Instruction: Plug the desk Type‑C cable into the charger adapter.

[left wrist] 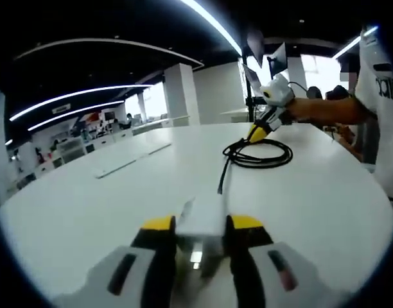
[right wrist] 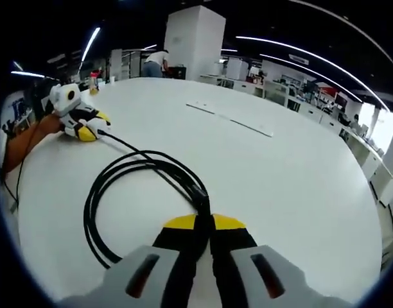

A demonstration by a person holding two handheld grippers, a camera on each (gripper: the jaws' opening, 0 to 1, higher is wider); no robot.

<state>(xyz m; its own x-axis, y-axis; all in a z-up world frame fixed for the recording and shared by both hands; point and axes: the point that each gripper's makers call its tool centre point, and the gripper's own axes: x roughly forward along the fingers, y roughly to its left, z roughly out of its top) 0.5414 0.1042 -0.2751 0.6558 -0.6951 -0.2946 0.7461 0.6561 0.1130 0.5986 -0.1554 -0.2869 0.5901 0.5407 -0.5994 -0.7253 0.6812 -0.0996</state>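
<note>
Two grippers: left gripper point(left wrist: 201, 232) clamps the adapter point(left wrist: 203, 221); right gripper point(right wrist: 206, 226) is pinched on the cable point(right wrist: 129, 168) near its plug.
Cable: black, glossy, loosely coiled on the worktop point(right wrist: 280, 179), well apart from the adapter.
Adapter: white, blocky, smooth plastic.
Risk: thin cord may twist in the pinch, so the plug meets the port skewed; coil drag could pull it off line.
Worktop: white, smooth, matte.
</note>
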